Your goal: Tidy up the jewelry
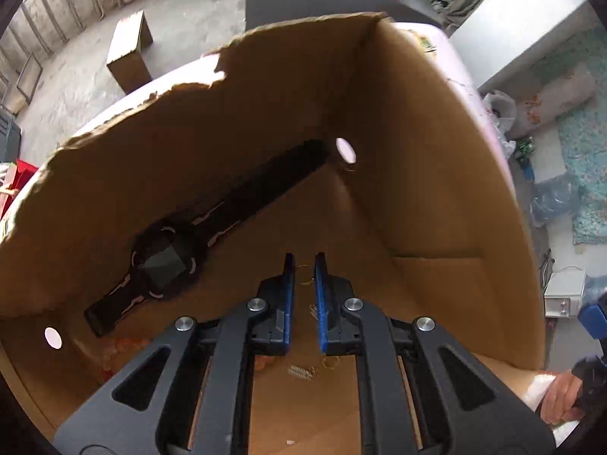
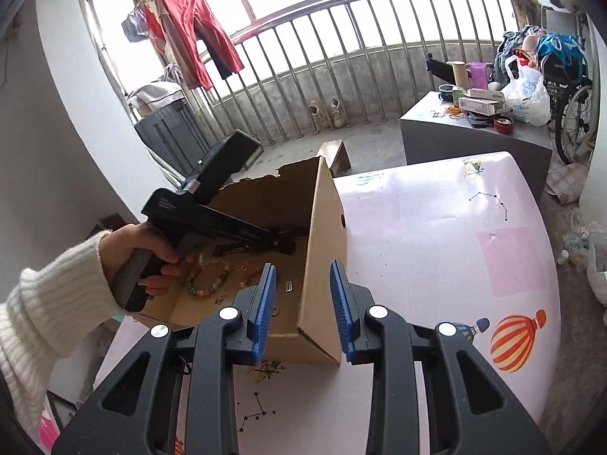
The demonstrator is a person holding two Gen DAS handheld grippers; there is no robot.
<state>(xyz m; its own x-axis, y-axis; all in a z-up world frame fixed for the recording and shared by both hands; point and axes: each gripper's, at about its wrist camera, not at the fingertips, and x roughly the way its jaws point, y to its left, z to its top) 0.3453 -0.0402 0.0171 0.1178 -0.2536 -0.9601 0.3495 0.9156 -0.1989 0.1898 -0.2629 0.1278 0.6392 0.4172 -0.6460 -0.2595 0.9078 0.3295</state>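
In the left wrist view we see our left tongs [image 1: 304, 265] inside the cardboard box [image 1: 436, 174], blue pads narrowly parted with nothing between them, just above a small ring [image 1: 303, 268] on the box floor. A black watch [image 1: 163, 261] lies against the torn wall, its long axis running from the lower left of the frame up toward the centre, its face toward us. In the right wrist view our right tongs [image 2: 303, 295] stand wide, straddling the box's near corner wall without gripping it. A beaded bracelet [image 2: 208, 278] lies on the box floor left of centre. The box sits on the pink counter [image 2: 436, 235].
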